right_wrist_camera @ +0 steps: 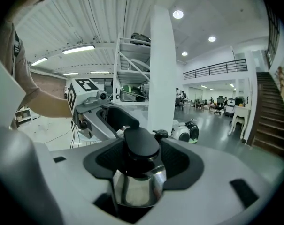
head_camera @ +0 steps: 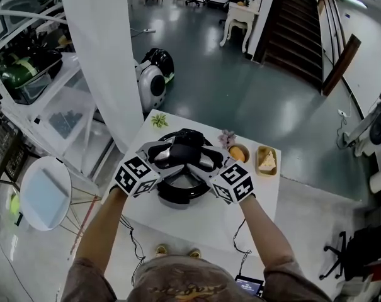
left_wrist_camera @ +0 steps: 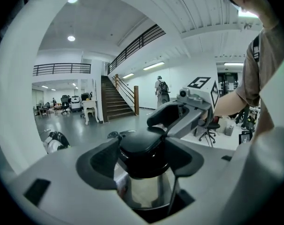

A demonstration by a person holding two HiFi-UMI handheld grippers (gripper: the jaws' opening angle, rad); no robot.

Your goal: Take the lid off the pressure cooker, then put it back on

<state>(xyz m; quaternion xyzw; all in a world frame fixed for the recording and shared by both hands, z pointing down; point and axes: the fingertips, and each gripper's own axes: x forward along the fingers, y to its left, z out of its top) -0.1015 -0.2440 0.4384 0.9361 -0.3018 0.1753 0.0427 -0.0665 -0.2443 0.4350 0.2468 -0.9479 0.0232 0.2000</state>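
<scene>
The pressure cooker [head_camera: 177, 192], black-bodied, stands on a small white table [head_camera: 266, 194], and its lid [head_camera: 186, 145] sits at its top. My left gripper [head_camera: 167, 155] reaches in from the left and my right gripper [head_camera: 206, 159] from the right. In the left gripper view a black lid handle [left_wrist_camera: 142, 149] fills the gap between the pads of the left gripper [left_wrist_camera: 144, 161], with shiny steel [left_wrist_camera: 142, 191] below it. In the right gripper view the pads of the right gripper [right_wrist_camera: 141, 161] bear on a second black handle [right_wrist_camera: 142, 144]. Whether the lid is seated or raised is hidden by the grippers.
On the table's far right are a bowl with something orange [head_camera: 238, 153] and a tray with a cake slice [head_camera: 266, 161]. A small green plant [head_camera: 159, 120] and a pink flower [head_camera: 227, 137] sit at the back. A white pillar [head_camera: 108, 55] rises at the left.
</scene>
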